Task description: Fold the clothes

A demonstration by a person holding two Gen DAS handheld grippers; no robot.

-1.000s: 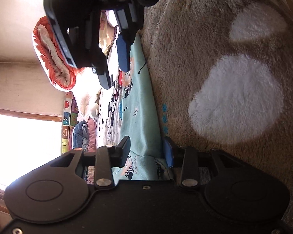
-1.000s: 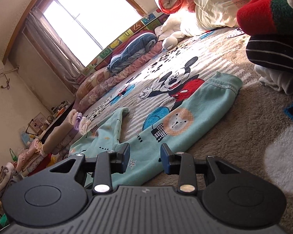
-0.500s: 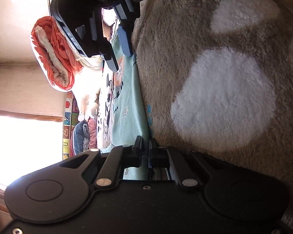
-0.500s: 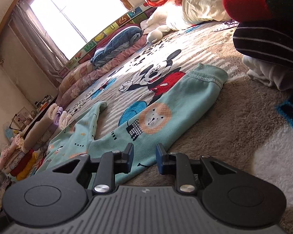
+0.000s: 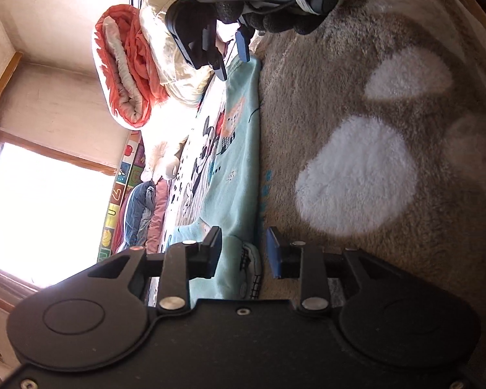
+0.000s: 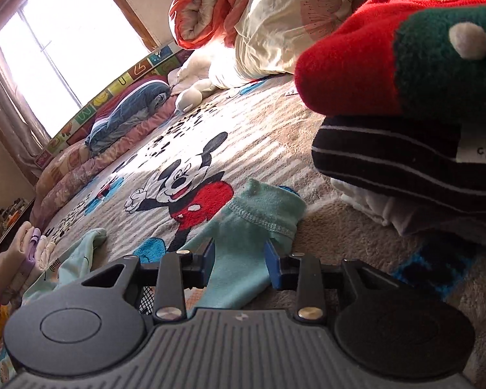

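Teal kids' garment (image 6: 239, 259) lies flat on the Mickey Mouse blanket (image 6: 184, 178), along the edge where the blanket meets the brown plush rug (image 5: 356, 129). The garment's hemmed end (image 6: 265, 217) points toward the folded clothes pile (image 6: 405, 103) (red-green fleece on top, black striped piece under it).

Left gripper (image 5: 243, 251): rolled on its side, jaws partway apart and opening. Garment fabric sits in the gap, pads not pressing on it. Right pad is over the rug edge, left pad over the teal cloth.

Right gripper (image 6: 238, 259): jaws partway apart and opening, straddling the garment just short of the hem. Fabric is between the pads; no pinch visible. In the left wrist view this same gripper (image 5: 233, 55) shows at the garment's far end, held by a dark-gloved hand (image 5: 275, 16).

Background: rolled orange-and-cream quilt (image 6: 243, 3) at the head of the bed, white plush toy (image 6: 191, 97) near it, window (image 6: 64, 52) bright behind. Small folded items (image 6: 26, 253) stacked at the left edge of the bed.
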